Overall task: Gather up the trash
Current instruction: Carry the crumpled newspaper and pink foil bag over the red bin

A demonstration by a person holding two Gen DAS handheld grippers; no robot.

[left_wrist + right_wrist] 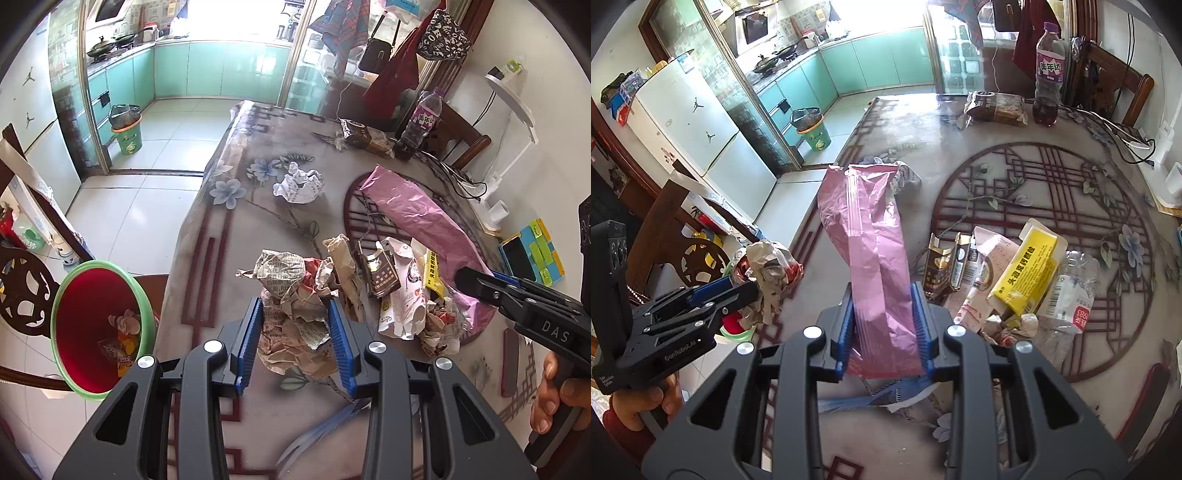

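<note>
My left gripper (295, 328) is shut on a wad of crumpled newspaper (291, 295) and holds it above the table's left edge; it also shows in the right wrist view (768, 277). My right gripper (884, 325) is shut on a long pink plastic bag (871, 229), which also shows in the left wrist view (424, 218). A red bin with a green rim (98, 328) stands below the table at the left with some trash in it. A trash pile lies on the table: cigarette packs (945, 266), a yellow box (1027, 273), a crushed clear bottle (1071, 291).
Another crumpled paper ball (299, 182) lies mid-table. A purple-labelled bottle (1049, 74) and a brown packet (995, 105) stand at the far end. A phone (519, 254) lies at the right edge. A green bin (127, 129) stands on the kitchen floor.
</note>
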